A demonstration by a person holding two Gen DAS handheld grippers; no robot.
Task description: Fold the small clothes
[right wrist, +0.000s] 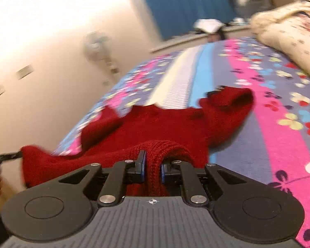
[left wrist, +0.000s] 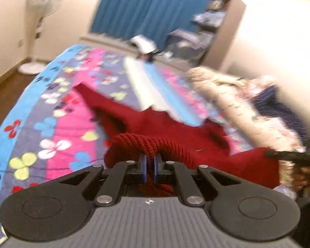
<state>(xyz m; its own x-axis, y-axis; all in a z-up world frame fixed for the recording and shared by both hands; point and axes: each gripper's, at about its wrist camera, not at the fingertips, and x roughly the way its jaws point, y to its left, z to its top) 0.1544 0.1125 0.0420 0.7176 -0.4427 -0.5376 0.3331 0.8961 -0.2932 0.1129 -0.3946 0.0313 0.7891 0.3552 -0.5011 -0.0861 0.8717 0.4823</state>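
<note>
Two claws, each clamped on one dark red ribbed knit sweater [left wrist: 155, 124]. Left claw [left wrist: 150, 165]: blue pads nearly together, pinching a bunched fold of the knit. Right claw [right wrist: 153, 168]: blue pads pressed on a thicker ribbed fold running between them. Sweater: near edge raised at both claws, remainder spread over the bed's striped, flower-patterned fleece blanket [left wrist: 51, 111], one sleeve [right wrist: 231, 103] lying out to the right in the right wrist view. Beige floral quilt [left wrist: 233, 103] heaped beside it. White pedestal fan [left wrist: 41, 20] and blue curtain [left wrist: 150, 8] beyond. Lettering: none legible; a small cross-shaped emblem [left wrist: 149, 202] marked each claw's grey body.
</note>
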